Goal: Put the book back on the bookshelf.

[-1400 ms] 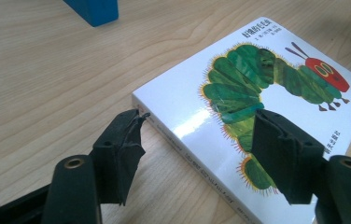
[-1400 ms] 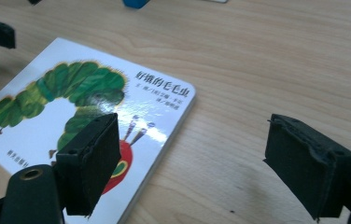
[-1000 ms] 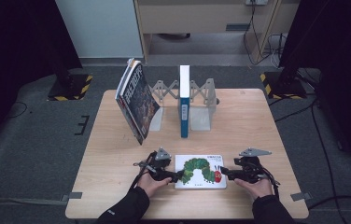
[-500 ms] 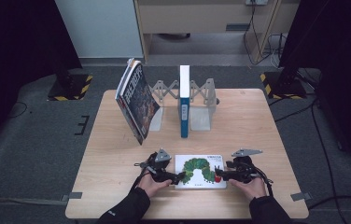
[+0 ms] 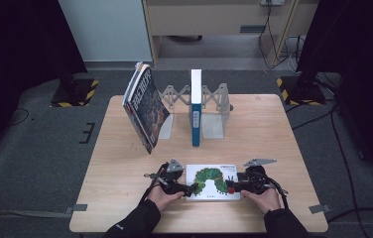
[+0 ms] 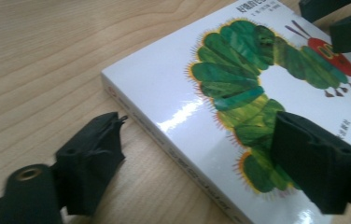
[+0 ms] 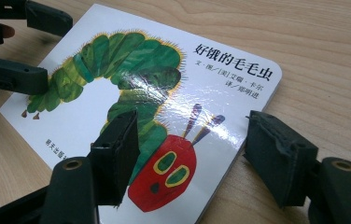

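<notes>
Caterpillar book [image 5: 213,181] flat on table [image 5: 120,163], near front edge, well in front of expanding rack [image 5: 209,101]. Left gripper [image 5: 187,189] at book's left edge, jaws spread: one over the cover, one beside the spine on bare wood, not clamped. Right gripper [image 5: 231,187] at right edge, jaws likewise apart, straddling the corner by the red head. Book's near edge cut off in both gripper views. Blue book [image 5: 195,106] upright in rack; dark book [image 5: 145,106] leaning left of rack, title illegible.
</notes>
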Demonstrator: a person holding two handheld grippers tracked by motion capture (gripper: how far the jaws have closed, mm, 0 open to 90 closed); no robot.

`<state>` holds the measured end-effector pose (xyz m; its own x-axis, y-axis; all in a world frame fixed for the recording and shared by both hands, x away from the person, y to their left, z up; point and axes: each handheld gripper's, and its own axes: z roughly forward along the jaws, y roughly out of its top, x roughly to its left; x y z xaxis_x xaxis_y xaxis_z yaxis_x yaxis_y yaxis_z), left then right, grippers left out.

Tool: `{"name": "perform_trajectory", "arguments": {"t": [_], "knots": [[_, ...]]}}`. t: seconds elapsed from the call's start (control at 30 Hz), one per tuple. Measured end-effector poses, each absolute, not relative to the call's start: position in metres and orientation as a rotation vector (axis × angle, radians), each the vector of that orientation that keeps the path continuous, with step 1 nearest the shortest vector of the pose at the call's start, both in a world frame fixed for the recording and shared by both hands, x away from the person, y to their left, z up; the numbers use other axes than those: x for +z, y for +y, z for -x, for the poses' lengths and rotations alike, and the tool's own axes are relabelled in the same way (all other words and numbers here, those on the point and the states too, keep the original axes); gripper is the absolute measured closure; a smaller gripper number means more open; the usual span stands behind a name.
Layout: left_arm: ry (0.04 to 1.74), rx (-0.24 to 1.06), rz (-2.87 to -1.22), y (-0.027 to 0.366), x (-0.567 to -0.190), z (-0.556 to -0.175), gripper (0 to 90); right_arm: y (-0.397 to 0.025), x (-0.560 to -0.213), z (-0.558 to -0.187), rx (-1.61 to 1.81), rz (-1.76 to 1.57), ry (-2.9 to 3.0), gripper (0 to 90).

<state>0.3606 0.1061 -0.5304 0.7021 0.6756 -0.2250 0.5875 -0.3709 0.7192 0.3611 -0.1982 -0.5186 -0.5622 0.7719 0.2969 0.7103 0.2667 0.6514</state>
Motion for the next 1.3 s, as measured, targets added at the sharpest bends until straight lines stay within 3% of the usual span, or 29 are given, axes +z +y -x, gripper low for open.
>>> {"name": "perform_trajectory", "arguments": {"t": [0.1, 0.3, 0.63, 0.93, 1.03, 1.3], "knots": [[0.954, 0.124, -2.082, 0.104, -0.53, -0.359, 21.6, -0.199, -0.517, -0.361, 1.208, -1.439, 2.429, 34.4], [0.943, 0.128, -2.09, 0.103, -0.53, -0.358, 19.0, -0.199, -0.515, -0.36, 1.368, -1.459, 2.424, 38.9], [0.929, 0.126, -2.097, 0.1, -0.53, -0.355, 18.8, -0.2, -0.52, -0.363, 1.193, -1.478, 2.395, 25.6], [0.89, 0.15, -2.106, 0.091, -0.53, -0.352, 19.4, -0.204, -0.521, -0.365, 1.183, -1.492, 2.386, 25.7], [0.885, 0.162, -2.105, 0.095, -0.525, -0.353, 30.5, -0.205, -0.522, -0.365, 1.18, -1.489, 2.384, 26.6], [0.969, 0.261, -2.111, 0.116, -0.521, -0.356, 36.5, -0.206, -0.523, -0.364, 1.17, -1.51, 2.398, 27.8]]}}
